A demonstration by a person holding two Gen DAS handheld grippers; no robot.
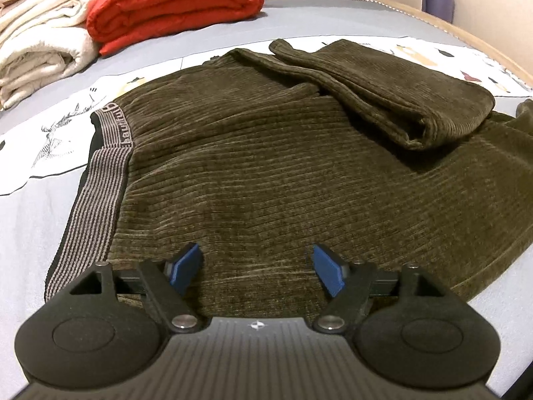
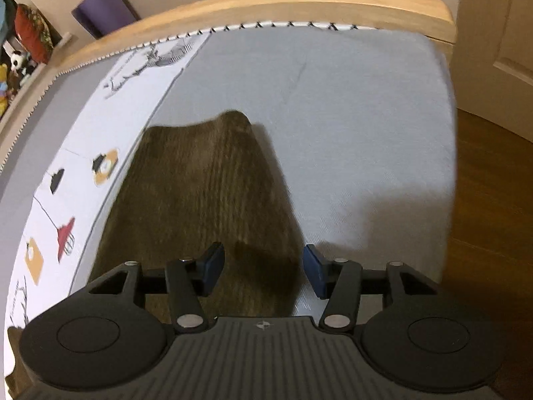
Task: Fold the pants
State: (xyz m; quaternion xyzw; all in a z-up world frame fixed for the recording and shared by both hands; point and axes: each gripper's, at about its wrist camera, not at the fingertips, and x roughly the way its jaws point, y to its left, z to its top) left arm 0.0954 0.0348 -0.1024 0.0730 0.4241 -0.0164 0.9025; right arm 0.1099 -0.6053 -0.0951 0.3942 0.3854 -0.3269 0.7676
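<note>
Lengthwise, pants [image 1: 253,166] span bed [image 2: 349,133]: waistband [image 1: 96,180] left, leg [image 2: 206,193] right.

Ribbed olive corduroy pants [image 1: 266,153], soft and matt; striped knit waistband [image 1: 96,200] at 9 o'clock. Smooth varnished wood bed frame [image 2: 299,3].

1. One pair of olive corduroy pants [image 1: 253,173] at the centre of the left wrist view; one pant leg [image 2: 206,200] at the centre of the right wrist view
2. Two grippers, one per view: left gripper [image 1: 258,268] and right gripper [image 2: 263,266], each at bottom centre with two blue pads spread apart
3. One red folded quilt [image 1: 173,3], upper left
4. One cream folded blanket [image 1: 40,43], far upper left
5. One purple block [image 2: 105,8], upper left of the right wrist view
</note>
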